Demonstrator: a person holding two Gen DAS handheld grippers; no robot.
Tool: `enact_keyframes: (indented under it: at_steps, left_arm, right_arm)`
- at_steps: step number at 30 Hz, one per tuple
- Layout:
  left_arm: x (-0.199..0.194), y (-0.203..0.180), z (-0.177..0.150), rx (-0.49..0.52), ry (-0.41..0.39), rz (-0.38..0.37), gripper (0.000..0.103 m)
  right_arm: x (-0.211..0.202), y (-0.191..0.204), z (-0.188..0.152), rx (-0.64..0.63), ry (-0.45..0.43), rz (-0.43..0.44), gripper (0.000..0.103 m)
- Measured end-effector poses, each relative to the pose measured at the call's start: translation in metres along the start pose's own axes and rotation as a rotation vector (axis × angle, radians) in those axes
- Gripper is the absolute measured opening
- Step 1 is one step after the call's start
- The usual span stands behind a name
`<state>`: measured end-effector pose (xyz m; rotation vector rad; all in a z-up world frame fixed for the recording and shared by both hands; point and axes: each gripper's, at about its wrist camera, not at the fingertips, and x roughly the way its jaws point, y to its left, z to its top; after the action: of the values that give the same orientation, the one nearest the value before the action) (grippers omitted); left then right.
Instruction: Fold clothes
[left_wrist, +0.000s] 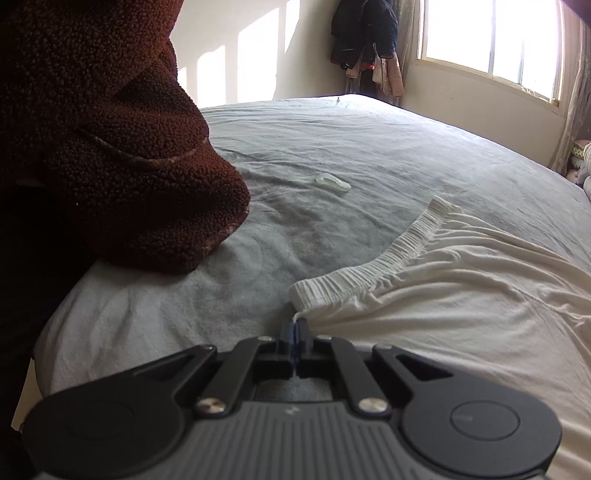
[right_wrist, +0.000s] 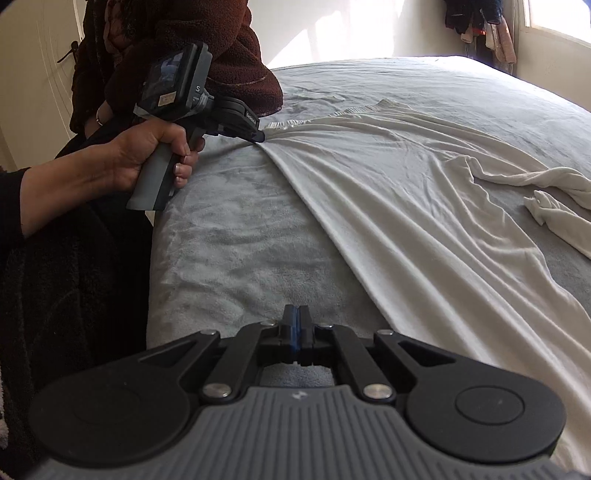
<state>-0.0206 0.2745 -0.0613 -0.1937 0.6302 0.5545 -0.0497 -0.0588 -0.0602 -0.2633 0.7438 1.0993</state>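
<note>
White trousers pinched at the waistband corner on a grey bed

The left gripper (left_wrist: 294, 326) is seen clamped on the corner of the white trousers (left_wrist: 461, 295) just below the elastic waistband (left_wrist: 388, 254), and the same grip is confirmed from the side in the right wrist view (right_wrist: 260, 136). The right gripper (right_wrist: 295, 325) is pressed together over the bed sheet (right_wrist: 229, 251) near the trousers' lower edge; whether any cloth is caught cannot be told. The garment's far end is cut off by the frame. A small clear object (left_wrist: 332, 182), hard to identify, is shown only in the left view; the hand (right_wrist: 147, 155) on the left handle only in the right. A brown fleece sleeve (left_wrist: 110, 147) blocks the left side
</note>
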Motion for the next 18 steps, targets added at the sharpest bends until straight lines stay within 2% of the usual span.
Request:
enact_keyframes:
  at_steps: [2, 4, 6, 7, 12, 14, 15, 18]
  left_arm:
    - [-0.003, -0.003, 0.000, 0.018, -0.003, -0.008, 0.003]
    - [-0.009, -0.004, -0.001, 0.025, -0.004, -0.021, 0.009]
    - [-0.015, -0.005, -0.002, 0.033, -0.004, -0.035, 0.034]
    - [-0.019, -0.005, -0.004, 0.035, -0.006, -0.043, 0.038]
    - [-0.043, -0.014, -0.016, 0.113, -0.051, -0.150, 0.045]
    - [-0.052, -0.021, -0.024, 0.151, -0.067, -0.214, 0.047]
    - [-0.057, -0.026, -0.029, 0.173, -0.075, -0.257, 0.048]
    - [-0.074, -0.044, -0.045, 0.261, -0.108, -0.394, 0.050]
  right_arm:
    - [-0.004, 0.000, 0.001, 0.007, -0.006, -0.010, 0.002]
    - [-0.011, 0.002, 0.000, 0.004, -0.018, -0.032, 0.014]
    - [-0.018, 0.002, -0.002, -0.001, -0.022, -0.059, 0.014]
    - [-0.023, 0.001, -0.004, -0.002, -0.025, -0.075, 0.014]
    - [-0.049, -0.009, -0.022, 0.012, -0.035, -0.166, 0.019]
    - [-0.061, -0.015, -0.033, 0.031, -0.034, -0.201, 0.035]
    - [-0.066, -0.018, -0.038, 0.041, -0.034, -0.217, 0.039]
    - [-0.083, -0.024, -0.056, 0.064, -0.037, -0.273, 0.042]
